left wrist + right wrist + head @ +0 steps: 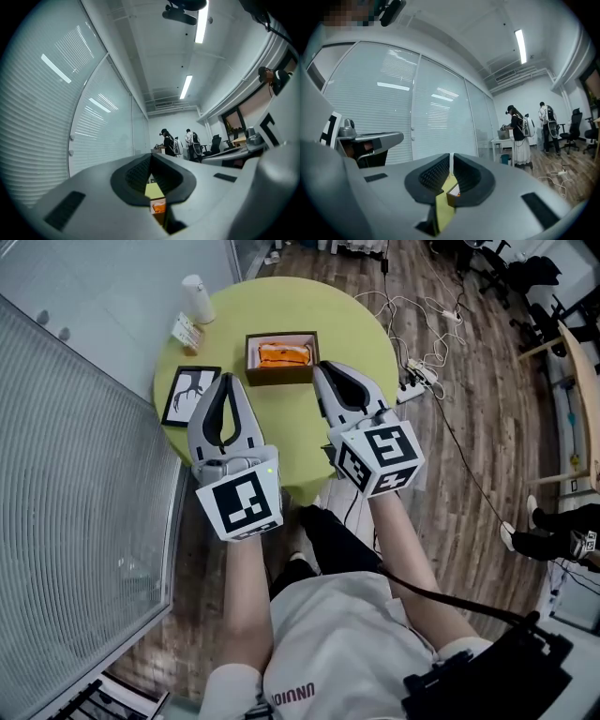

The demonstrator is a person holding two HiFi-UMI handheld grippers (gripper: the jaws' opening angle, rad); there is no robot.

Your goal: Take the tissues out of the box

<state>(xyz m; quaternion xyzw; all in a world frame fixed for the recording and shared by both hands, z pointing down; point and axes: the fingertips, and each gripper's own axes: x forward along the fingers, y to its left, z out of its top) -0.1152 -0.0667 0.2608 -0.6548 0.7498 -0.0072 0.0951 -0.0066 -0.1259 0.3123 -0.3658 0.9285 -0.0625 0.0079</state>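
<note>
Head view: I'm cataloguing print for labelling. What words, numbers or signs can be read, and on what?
"UNNU": on the person's white shirt, partly hidden.
Small carton by the white bottle: print too small to read.
Left claw's cube, right claw's cube: square markers, no words.
Orange pack: no readable print.
</note>
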